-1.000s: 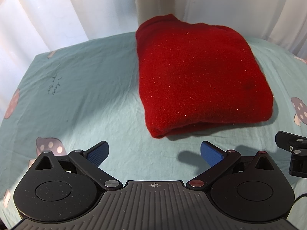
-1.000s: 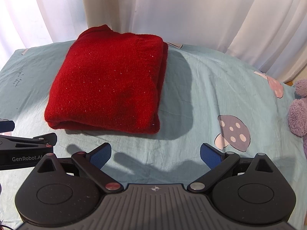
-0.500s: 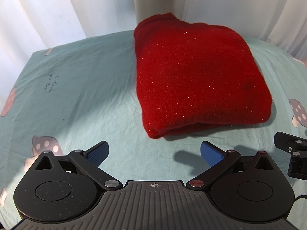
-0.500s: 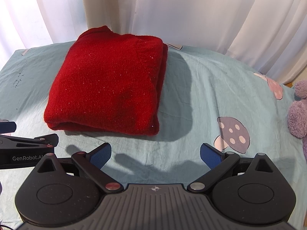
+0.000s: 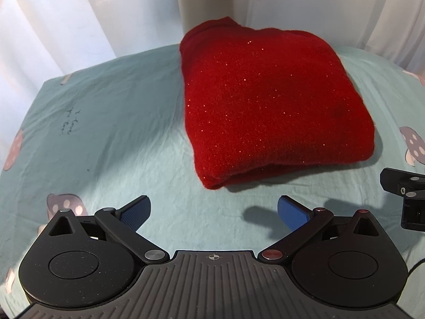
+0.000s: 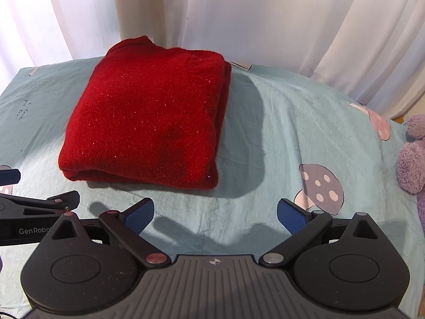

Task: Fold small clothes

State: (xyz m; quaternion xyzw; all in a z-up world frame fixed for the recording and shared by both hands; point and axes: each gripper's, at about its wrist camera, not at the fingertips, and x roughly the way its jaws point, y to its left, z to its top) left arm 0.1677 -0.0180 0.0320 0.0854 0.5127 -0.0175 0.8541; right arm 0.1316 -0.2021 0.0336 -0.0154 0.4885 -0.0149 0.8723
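Bedsheet: pale teal cotton, lightly creased, covering the whole work surface and falling away at the far edge. Printed mushroom motifs: one grey-lilac with white spots, near right; one pink, far right by the sheet's edge; one grey-pink with white spots at the near left; one reddish at the far left edge. Small dark scribbled marks on the left part of the sheet. Curtains: white, semi-sheer, hanging in vertical folds behind the far edge, backlit. Plush toy: purple, fuzzy, at the right edge, only partly in view.
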